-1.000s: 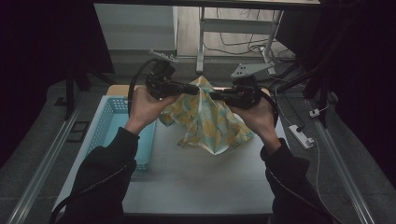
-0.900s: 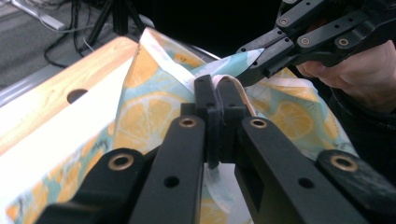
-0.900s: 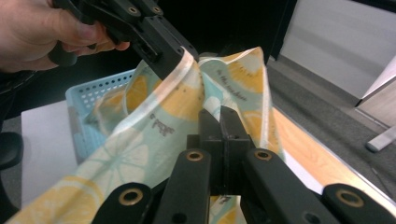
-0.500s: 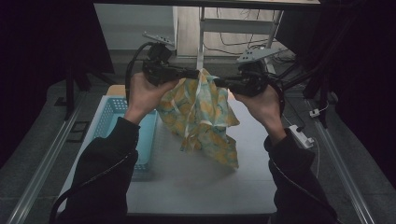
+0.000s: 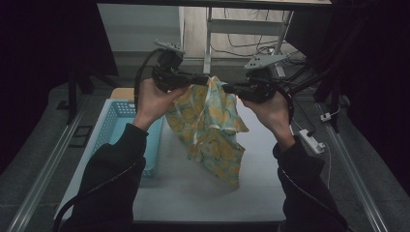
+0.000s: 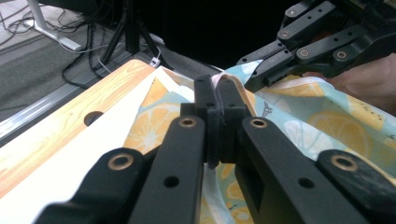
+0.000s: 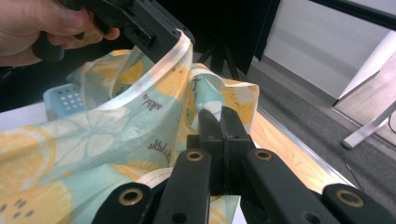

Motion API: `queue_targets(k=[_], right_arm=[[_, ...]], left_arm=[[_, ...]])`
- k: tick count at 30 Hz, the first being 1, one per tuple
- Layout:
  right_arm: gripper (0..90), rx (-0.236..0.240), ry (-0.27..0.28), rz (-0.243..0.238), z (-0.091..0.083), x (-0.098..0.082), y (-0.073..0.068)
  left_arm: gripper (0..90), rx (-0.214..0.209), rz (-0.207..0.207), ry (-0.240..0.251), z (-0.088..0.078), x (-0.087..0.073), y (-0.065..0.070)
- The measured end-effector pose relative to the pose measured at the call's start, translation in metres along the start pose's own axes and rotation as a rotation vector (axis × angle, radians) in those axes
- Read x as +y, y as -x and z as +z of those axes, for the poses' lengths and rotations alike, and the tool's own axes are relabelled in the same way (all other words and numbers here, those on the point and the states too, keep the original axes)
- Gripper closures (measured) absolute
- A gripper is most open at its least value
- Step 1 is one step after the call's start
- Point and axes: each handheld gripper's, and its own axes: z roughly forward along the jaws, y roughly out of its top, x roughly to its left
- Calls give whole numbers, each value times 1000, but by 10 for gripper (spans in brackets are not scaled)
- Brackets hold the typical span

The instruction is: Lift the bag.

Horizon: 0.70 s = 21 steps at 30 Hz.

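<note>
High view shows a person at a white bench [image 5: 193, 193] holding a lemon-printed cloth [image 5: 212, 135] up in the air between two tools. The left claw [image 5: 205, 79] and the right claw [image 5: 226, 87] meet close together at the cloth's top edge, and the fabric hangs down from them in loose folds, its lower corner reaching toward the bench surface; whether it touches cannot be told. A blue basket [image 5: 113, 123] sits on the bench on the person's left side, apart from the cloth.

Left gripper view shows the left claw [image 6: 219, 100] pressed closed on a thin fold of the cloth [image 6: 327, 130], with the pale hem pinched between its jaws. Right gripper view shows the right claw [image 7: 219, 133] likewise clamped on a bunched bit of the cloth [image 7: 93, 140] near the white border strip.

Judging by the drape, the cloth is light, thin and limp. It will sag and fold wherever it is not supported, and it has no stiffness to push against. It looks unlikely to tear or break, but a smooth weave could slide out of a shallow pinch. The hem or a corner, where the fabric is doubled, seems the surest place to grip; spreading the two holds apart along the edge would likely open it flat.
</note>
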Motion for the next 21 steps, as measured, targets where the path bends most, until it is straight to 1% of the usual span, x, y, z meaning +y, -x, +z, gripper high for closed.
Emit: queue_targets(k=[5, 10, 14, 21], right_arm=[[900, 2, -11, 12, 6, -10, 4], [900, 7, -26, 27, 12, -21, 6], [898, 13, -33, 49, 18, -30, 10], [888, 11, -63, 74, 29, -45, 15]], left_arm=[[893, 6, 11, -21, 11, -7, -3], [891, 14, 19, -56, 23, -15, -5], [890, 23, 16, -84, 31, -22, -10], [888, 20, -11, -101, 43, -36, -19]])
